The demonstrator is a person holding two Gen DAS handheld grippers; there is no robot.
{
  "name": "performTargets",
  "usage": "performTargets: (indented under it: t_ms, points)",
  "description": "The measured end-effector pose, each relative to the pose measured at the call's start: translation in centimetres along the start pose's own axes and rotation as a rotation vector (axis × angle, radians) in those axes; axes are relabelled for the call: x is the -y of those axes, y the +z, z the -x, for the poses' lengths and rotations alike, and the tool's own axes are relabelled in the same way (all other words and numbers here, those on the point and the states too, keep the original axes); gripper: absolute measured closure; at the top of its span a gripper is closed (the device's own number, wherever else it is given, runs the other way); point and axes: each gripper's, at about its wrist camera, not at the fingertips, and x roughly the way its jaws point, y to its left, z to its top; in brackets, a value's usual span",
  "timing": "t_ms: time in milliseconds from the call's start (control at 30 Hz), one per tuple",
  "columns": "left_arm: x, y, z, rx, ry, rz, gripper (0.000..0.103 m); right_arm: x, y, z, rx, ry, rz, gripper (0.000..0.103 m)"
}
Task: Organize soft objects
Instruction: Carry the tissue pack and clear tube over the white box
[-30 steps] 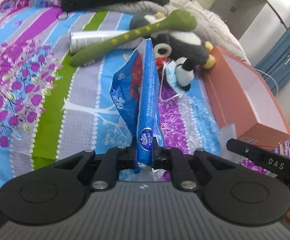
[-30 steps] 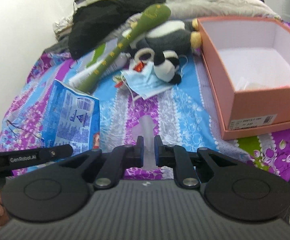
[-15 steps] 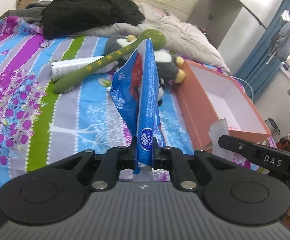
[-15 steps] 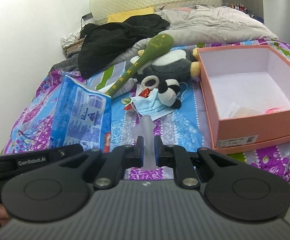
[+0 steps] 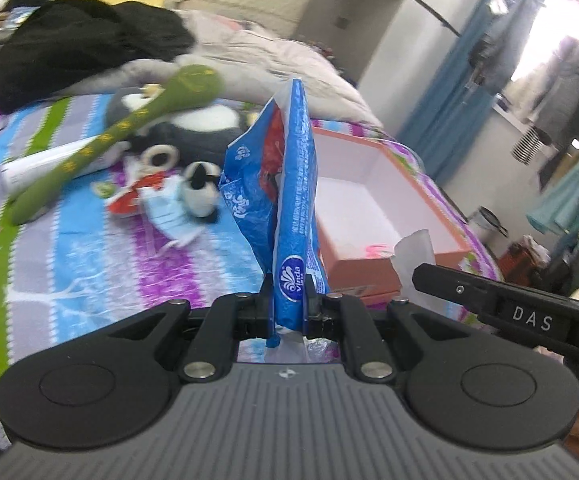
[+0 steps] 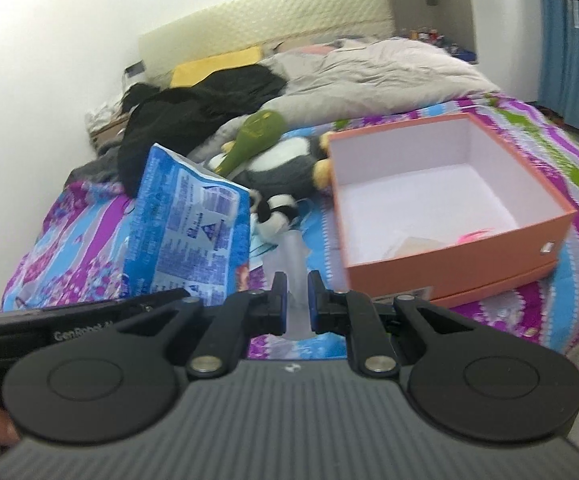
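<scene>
Pinching the blue tissue pack (image 5: 289,200) upright, the left gripper (image 5: 288,300) blocks part of the orange box (image 5: 421,184) behind; its far rim blurs. From the right wrist, the right gripper (image 6: 293,300) clamps a translucent tissue (image 6: 293,256), whose lower end is hidden behind the fingers.

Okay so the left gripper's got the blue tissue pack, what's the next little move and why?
Probably carry the blue tissue pack rightward over the orange box before releasing. The left gripper is shut on its end, and the box sits open and nearly empty beside it.
</scene>
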Motion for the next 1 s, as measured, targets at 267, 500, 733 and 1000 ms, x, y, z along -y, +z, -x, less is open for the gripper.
performTargets:
  t_ms: [267, 500, 733, 1000]
  points:
    - [4.1, 2.4, -3.8, -0.039, -0.077, -0.081, 0.090, 3.5, 1.3, -0.5, 0.008, -0.061, -0.063, 0.088]
    - [5.2, 6.0, -8.8, -0.066, -0.097, -0.122, 0.089, 6.1, 3.8, -2.8, 0.026, -0.094, -0.097, 0.088]
    - [5.8, 9.0, -15.1, -0.114, -0.101, -0.150, 0.089, 8.9, 6.3, -6.6, 0.003, -0.117, -0.103, 0.088]
    - [6.4, 11.2, -22.8, -0.180, -0.120, -0.158, 0.089, 12.7, 7.6, -11.5, -0.046, -0.147, -0.134, 0.087]
